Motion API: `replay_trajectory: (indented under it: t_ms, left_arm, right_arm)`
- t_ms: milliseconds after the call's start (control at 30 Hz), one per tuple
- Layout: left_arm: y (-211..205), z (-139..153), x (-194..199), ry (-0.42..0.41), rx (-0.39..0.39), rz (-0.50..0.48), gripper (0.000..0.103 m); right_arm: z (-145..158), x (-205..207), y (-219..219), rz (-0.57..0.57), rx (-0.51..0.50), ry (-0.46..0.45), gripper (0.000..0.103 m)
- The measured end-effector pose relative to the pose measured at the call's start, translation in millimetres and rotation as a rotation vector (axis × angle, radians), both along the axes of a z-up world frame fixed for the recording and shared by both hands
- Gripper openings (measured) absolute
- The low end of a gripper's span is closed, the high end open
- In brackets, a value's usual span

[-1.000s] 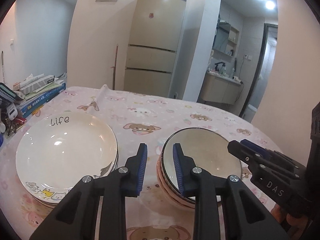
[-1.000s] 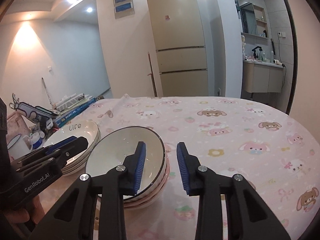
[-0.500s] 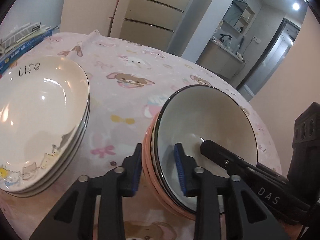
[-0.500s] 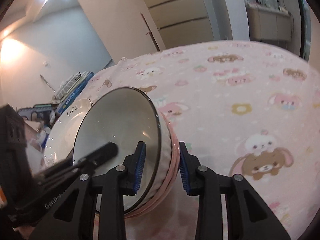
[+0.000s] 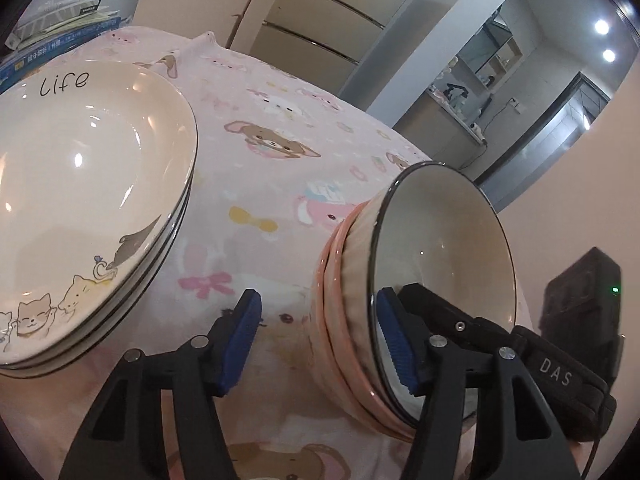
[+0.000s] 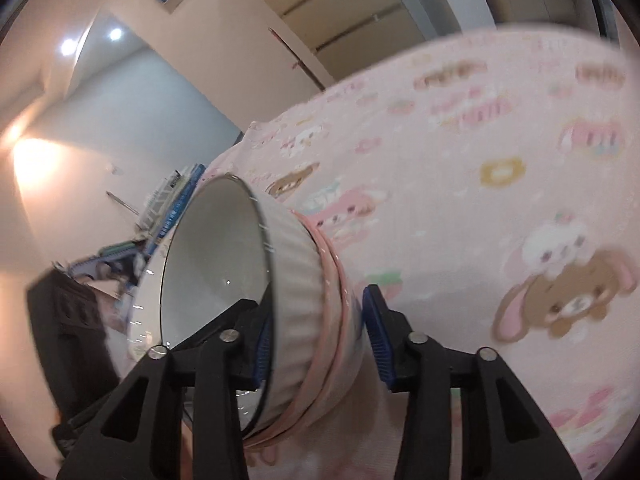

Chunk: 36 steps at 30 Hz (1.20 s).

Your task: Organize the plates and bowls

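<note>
Bowls, stacked on tablecloth: left gripper and right gripper each agape, straddling opposite rims, not clamped. Plates beside.

A pink tablecloth printed with cartoon bears and rabbits is covering the table. A pile of books is sitting at its far left edge. Beyond the table a tall beige fridge is standing against the wall, and 2 ceiling lights are glowing at far right.
</note>
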<state>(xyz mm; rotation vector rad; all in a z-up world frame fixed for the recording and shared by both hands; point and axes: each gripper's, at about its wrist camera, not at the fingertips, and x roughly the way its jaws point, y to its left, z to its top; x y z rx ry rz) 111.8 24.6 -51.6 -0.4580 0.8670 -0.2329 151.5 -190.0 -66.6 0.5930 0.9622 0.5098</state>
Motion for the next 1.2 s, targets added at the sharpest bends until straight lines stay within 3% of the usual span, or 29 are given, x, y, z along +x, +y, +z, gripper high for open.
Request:
replay_trajectory:
  t_ms: [100, 200, 433, 533, 667, 1200]
  left_arm:
    - [-11, 7, -5, -0.043, 0.041, -0.033, 0.041]
    - [-20, 9, -9, -0.065, 0.091, -0.020, 0.041]
    - [-23, 12, -14, -0.074, 0.088, 0.006, 0.041]
    - [-22, 23, -20, -0.122, 0.082, 0.011, 0.041]
    - [-21, 35, -22, -0.107, 0.084, 0.004, 0.041]
    - [48, 63, -35, -0.122, 0.032, 0.085, 0.041]
  right_arm:
    - [-3, -2, 1, -0.009, 0.018, -0.001, 0.045]
    - [-5, -3, -1, -0.024, 0.048, 0.003, 0.044]
    - [-1, -6, -1, -0.043, 0.050, -0.004, 0.045]
    - [9, -12, -3, -0.058, 0.056, -0.035, 0.044]
    - [23, -17, -4, -0.071, 0.055, -0.037, 0.044]
    - [63, -14, 61, 0.014, -0.003, -0.063, 0.044]
